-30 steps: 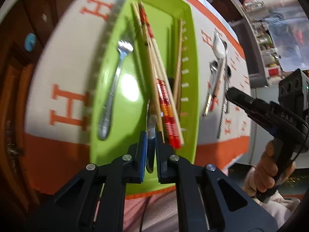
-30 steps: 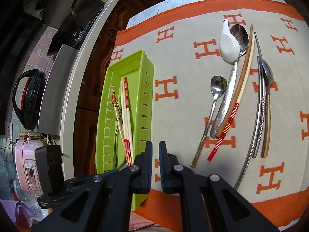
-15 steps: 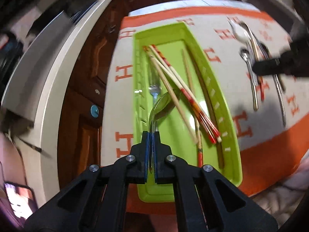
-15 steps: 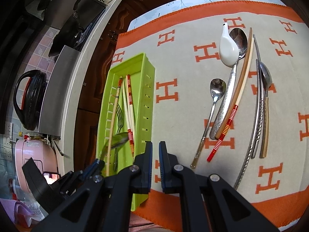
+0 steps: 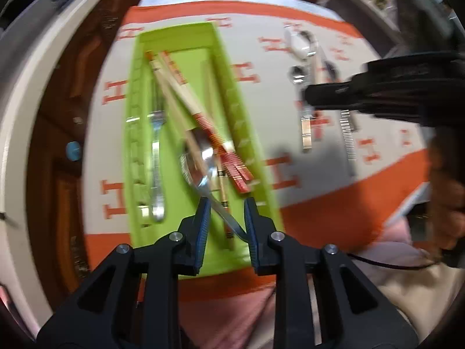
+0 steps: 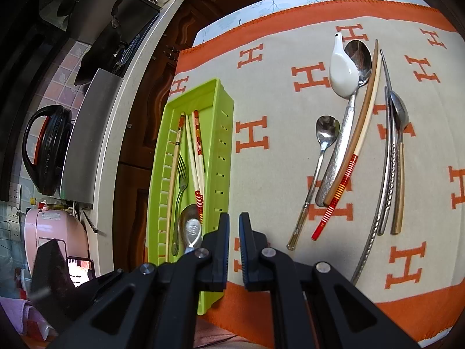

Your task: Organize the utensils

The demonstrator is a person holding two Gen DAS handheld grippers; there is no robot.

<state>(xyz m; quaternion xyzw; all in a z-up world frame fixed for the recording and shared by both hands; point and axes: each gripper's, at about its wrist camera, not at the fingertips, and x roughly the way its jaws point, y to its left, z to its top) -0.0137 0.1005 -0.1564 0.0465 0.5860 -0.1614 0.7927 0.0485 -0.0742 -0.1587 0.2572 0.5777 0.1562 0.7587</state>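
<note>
spoon (image 5: 200, 160) lies in tray (image 5: 139, 122) between parted left tongs (image 5: 225, 213); right tongs (image 6: 234, 234) nearly closed, empty.

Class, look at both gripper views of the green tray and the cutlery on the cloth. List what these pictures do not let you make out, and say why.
- Left wrist view: motion blur; whether the spoon handle touches the open left gripper cannot be told.
- Right wrist view: the spoon handle and the green tray near end are hidden behind the right gripper.
- Left wrist view: cutlery on the cloth is partly covered by the right gripper.
</note>
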